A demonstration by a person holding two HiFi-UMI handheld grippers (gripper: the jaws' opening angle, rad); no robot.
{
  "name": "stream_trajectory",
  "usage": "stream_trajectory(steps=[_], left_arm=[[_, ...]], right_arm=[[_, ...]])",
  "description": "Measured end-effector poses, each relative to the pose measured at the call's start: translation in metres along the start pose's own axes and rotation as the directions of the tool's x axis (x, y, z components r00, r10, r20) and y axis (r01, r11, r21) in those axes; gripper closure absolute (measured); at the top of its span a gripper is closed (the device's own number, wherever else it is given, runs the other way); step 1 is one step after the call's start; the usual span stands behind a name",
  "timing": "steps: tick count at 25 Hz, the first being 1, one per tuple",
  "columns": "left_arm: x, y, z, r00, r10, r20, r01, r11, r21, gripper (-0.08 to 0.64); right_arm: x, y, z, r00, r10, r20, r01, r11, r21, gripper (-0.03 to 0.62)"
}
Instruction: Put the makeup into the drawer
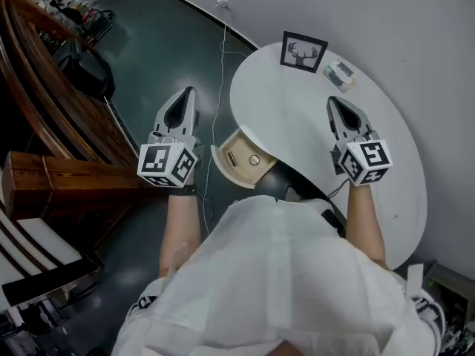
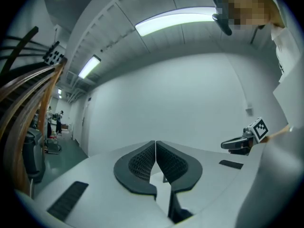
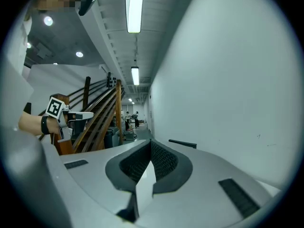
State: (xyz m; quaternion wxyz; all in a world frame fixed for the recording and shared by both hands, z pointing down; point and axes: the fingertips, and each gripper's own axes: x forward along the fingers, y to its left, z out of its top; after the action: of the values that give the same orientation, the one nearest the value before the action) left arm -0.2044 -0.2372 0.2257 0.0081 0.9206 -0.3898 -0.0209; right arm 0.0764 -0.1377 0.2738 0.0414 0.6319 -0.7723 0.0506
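**Both tools empty and shut, drawer open**

The left tool [image 1: 184,99] is held up over the dark floor [image 1: 156,43], off the counter's left side. Its jaws are together with nothing between them. Just right of it, the drawer [image 1: 217,158] stands pulled out from under the edge of the round white counter [image 1: 312,147]. Two small pale pieces [image 1: 243,159] lie inside; I take them for makeup, though they are too small to be sure. Further right, at the counter's far side, a deer picture frame [image 1: 303,52] stands beside a small flat case [image 1: 341,73], which may be one more cosmetic. The right tool [image 1: 340,110] hovers above the counter, near that case and apart from it, its jaws also pressed together and empty.

Judging from this, no carrying is in hand. If the case belongs to the task, the right tool must open, drop onto it and bring it across to the drawer. Otherwise the open drawer needs a push inward.

Only the head view shows the drawer, the case and the frame. The two gripper views look level across the room. They confirm the closed jaws and show each other's tool, a wooden staircase [image 3: 102,113] and ceiling lights.
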Motion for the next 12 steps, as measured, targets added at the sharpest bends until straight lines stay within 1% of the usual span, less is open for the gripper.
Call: stream_trajectory(steps=[4,12], left_arm=[[0.000,0.000,0.001,1.000,-0.013,-0.002,0.013,1.000,0.006,0.538],[0.008,-0.011,-0.002,0.999,-0.048,-0.006,0.048,0.999,0.011,0.538]], right_arm=[[0.001,-0.002,0.006,1.000,-0.012,0.014,0.012,1.000,-0.005,0.583],[-0.003,-0.004,0.004,1.000,-0.027,0.010,0.027,1.000,-0.014,0.583]])
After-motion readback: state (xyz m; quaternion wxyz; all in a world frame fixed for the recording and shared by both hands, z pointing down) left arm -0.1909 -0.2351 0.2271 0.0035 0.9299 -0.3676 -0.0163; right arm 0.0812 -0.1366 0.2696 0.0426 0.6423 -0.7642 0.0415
